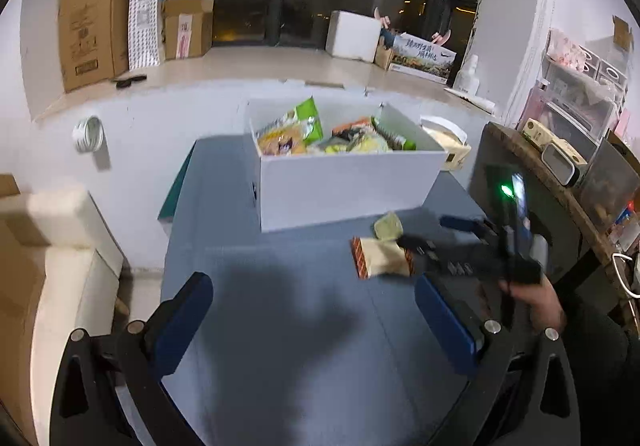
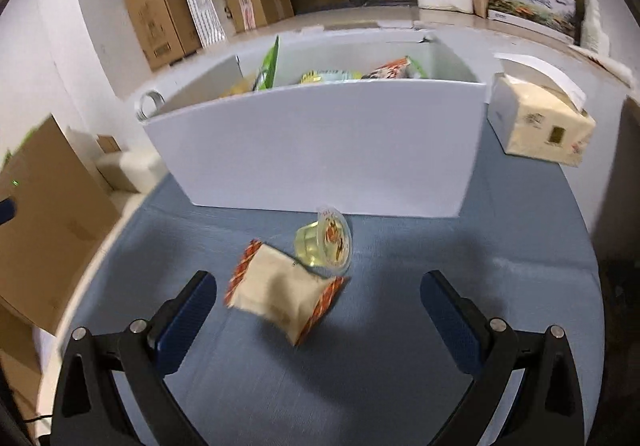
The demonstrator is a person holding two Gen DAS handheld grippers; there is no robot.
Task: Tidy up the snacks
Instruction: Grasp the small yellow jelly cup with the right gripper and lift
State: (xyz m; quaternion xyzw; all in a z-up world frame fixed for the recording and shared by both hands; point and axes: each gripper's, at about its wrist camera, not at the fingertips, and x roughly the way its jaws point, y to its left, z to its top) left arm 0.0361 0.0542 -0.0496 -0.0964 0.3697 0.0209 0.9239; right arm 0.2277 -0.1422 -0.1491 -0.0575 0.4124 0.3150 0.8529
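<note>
Here the right tongs (image 2: pixel 318 306) hung spread wide and empty just above the blue counter (image 2: pixel 500 286), fingers either side of a beige packet (image 2: pixel 280 296) with orange-striped ends, apparently lined up to close on it. The packet sat slightly tilted, and just beyond it, touching or nearly so, a small jelly cup (image 2: pixel 326 242) lay on its side with its lid facing out. The left tongs (image 1: pixel 314 310) were likewise spread and held nothing, hovering over bare counter to the left, probably kept clear of the right tongs' work. Farther back stood the white box (image 2: pixel 320 149), already holding several snack bags, which seemed to be where the two loose items belonged. A tissue pack (image 2: pixel 540 125) rested beside the box.
</note>
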